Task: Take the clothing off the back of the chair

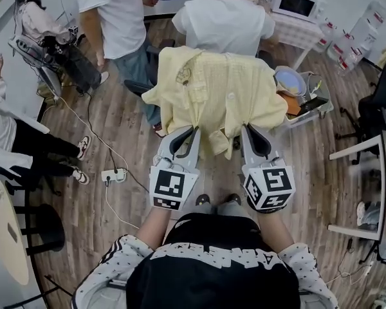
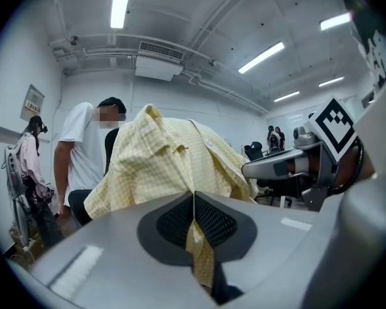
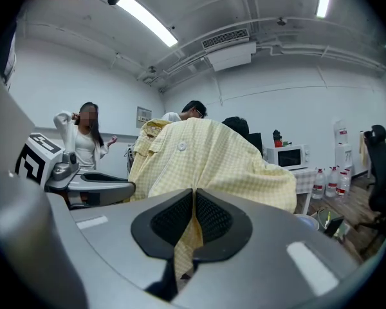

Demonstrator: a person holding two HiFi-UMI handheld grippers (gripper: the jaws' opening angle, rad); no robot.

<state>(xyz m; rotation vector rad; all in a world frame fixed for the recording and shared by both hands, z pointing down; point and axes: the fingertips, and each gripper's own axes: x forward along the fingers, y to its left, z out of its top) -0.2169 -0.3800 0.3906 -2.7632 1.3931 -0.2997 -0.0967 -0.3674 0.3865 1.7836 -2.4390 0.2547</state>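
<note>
Both the left gripper (image 1: pixel 192 134) and the right gripper (image 1: pixel 248 132) are clamped on the lower hem of the soft, light yellow shirt (image 1: pixel 219 82), seemingly a sensible hold.

Shirt (image 1: pixel 219 89) just ahead, person (image 1: pixel 222 21) behind it, microwave (image 1: pixel 297 4) on table (image 1: pixel 297 34) further right

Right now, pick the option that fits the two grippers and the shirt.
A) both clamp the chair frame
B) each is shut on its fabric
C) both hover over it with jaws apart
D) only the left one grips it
B: the left gripper and the right gripper each have their jaws closed on a fold of the yellow shirt, as each gripper view shows.
</note>
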